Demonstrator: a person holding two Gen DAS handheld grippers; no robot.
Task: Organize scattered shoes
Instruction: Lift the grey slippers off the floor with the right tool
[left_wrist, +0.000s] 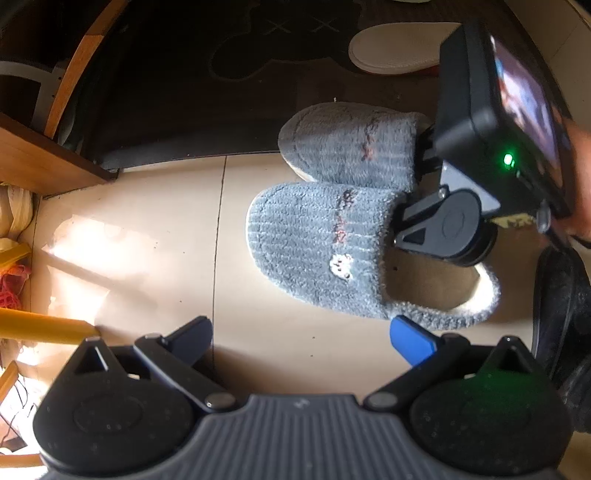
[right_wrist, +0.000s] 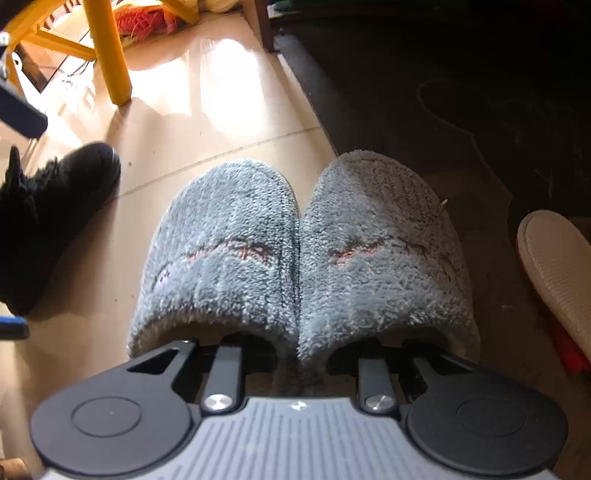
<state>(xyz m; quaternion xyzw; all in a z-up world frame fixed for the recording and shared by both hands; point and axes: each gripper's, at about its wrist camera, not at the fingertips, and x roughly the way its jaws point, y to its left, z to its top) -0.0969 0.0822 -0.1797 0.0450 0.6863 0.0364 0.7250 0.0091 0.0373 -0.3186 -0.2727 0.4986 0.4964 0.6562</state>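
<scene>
Looking down through both wrist cameras, I see pale floor tile (left_wrist: 147, 258) filling most of the ground, with a dark mat (left_wrist: 184, 92) toward 12 o'clock in the left view.

My pair of grey slippers (right_wrist: 376, 236) sits side by side, flanks touching and toes toward 12 o'clock in the right view. The right one lies on the mat and the left one on tile. From my left gripper the pair lies at about 1 o'clock.

A black shoe (right_wrist: 55, 214) stands apart at 9 o'clock in the right view. An overturned white-soled slipper (right_wrist: 554, 266) lies on the mat at 3 o'clock.

My right gripper (right_wrist: 297, 356) has one finger pushed into each slipper's mouth, so the jaws are narrow and clenched on the two touching inner walls bunched between them. The fingertips themselves are hidden inside the fleece. That gripper tips steeply downward and enters from the heel end. In the left view its black body (left_wrist: 461, 221) comes in from 3 o'clock, with my hand (left_wrist: 580, 177) at the picture's edge.

My left gripper (left_wrist: 303, 341) points straight down over bare tile at 6 o'clock. Its jaws are spread wide and released, with nothing between them and nothing touched.
</scene>
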